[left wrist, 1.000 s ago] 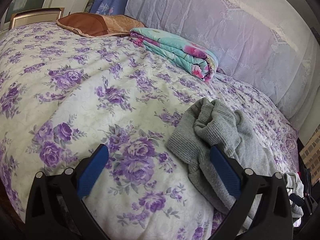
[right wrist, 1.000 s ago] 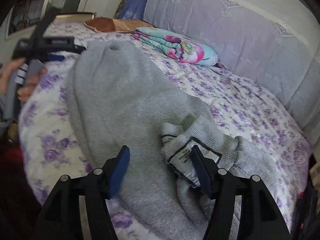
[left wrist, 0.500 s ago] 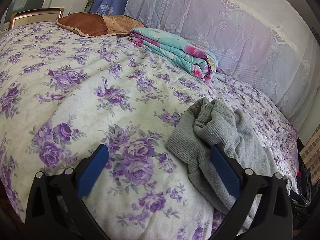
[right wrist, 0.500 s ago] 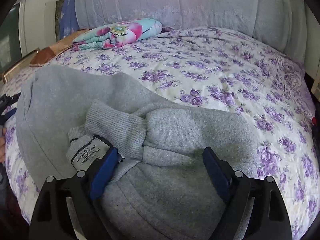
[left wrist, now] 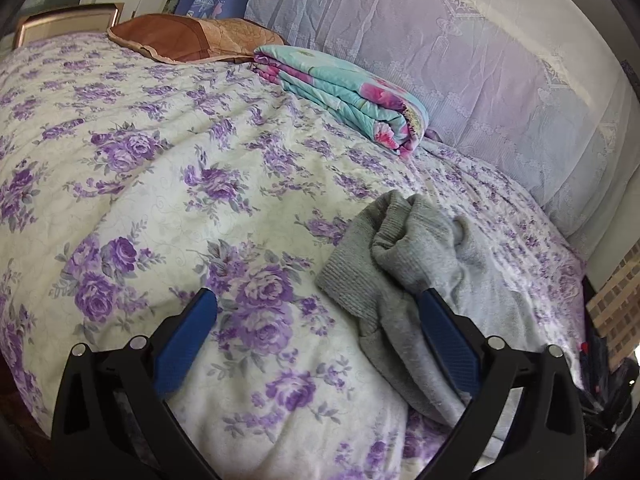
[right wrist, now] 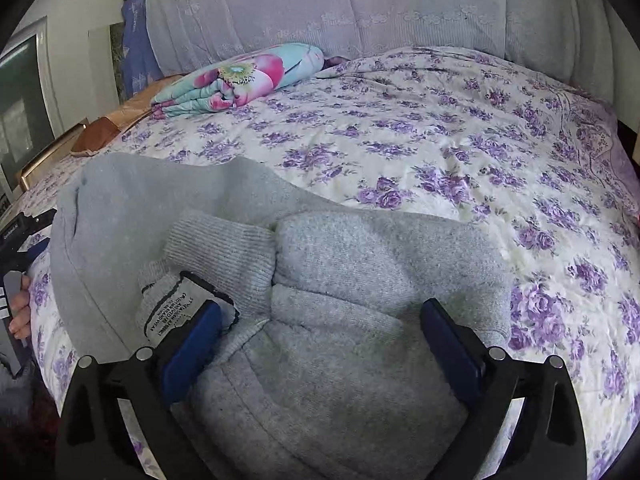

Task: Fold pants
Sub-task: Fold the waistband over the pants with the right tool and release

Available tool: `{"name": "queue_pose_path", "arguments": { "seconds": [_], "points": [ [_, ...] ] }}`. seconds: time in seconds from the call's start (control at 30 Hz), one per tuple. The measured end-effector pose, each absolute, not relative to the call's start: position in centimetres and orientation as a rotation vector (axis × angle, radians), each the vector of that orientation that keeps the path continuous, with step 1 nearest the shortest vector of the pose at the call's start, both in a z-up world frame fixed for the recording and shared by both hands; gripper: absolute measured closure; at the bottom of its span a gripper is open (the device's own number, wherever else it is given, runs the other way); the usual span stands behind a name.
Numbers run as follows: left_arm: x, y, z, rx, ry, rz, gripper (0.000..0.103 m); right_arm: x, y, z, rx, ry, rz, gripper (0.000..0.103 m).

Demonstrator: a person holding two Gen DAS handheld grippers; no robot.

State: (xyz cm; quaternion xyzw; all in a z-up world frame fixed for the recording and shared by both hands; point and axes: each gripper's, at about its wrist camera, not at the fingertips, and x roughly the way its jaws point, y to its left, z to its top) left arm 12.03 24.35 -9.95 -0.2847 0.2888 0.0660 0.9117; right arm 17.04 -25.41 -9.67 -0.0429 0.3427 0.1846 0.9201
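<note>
Grey knit pants [right wrist: 360, 264] lie bunched on a bed with a purple-flowered cover [right wrist: 460, 152]. A ribbed waistband with a white label [right wrist: 172, 308] is at the pile's left. My right gripper [right wrist: 320, 320] is open just above the pile, its jaws straddling it. In the left wrist view the pants [left wrist: 416, 264] lie at the right. My left gripper [left wrist: 316, 308] is open and empty over the cover, its right finger [left wrist: 448, 344] at the pants' edge.
A folded teal and pink quilt [left wrist: 344, 92] and a brown pillow [left wrist: 184, 38] lie at the far side of the bed. A lilac lace-covered headboard [left wrist: 480, 60] stands behind. The bed's edge drops off at the right [left wrist: 580, 280].
My right gripper swung right and opened wider, now centred over the pants pile. My left gripper barely moved.
</note>
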Motion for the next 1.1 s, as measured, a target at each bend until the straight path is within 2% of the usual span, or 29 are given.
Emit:
{"name": "queue_pose_path", "arguments": {
  "seconds": [0.2,0.33,0.47,0.6,0.7,0.87,0.97,1.1],
  "points": [
    [12.9,23.7,-9.2,-0.732,0.642,0.010,0.005,14.4,-29.7,-6.3,0.051,0.485,0.457,0.004],
    [14.9,22.1,-9.5,-0.666,0.698,0.052,0.005,14.6,-32.8,-5.7,0.087,0.462,0.383,0.004],
    [16.4,21.4,-9.7,-0.620,0.719,0.088,0.005,16.5,-34.7,-8.3,0.205,0.583,0.373,0.004],
    [17.9,21.2,-9.9,-0.590,0.740,0.109,0.005,19.4,-34.3,-11.8,0.244,0.813,0.379,0.004],
    [17.9,21.2,-9.9,-0.596,0.727,0.118,0.005,19.3,-34.4,-12.1,0.272,0.805,0.404,0.004],
    [17.0,21.3,-9.2,-0.621,0.697,0.103,0.030,19.1,-34.5,-12.2,0.299,0.803,0.421,0.004],
    [16.6,21.1,-8.5,-0.605,0.691,0.090,0.037,18.9,-34.9,-11.8,0.320,0.782,0.440,0.004],
    [16.2,21.3,-7.8,-0.616,0.683,0.066,0.047,16.4,-35.3,-8.7,0.305,0.599,0.422,0.004]
  ]
}}
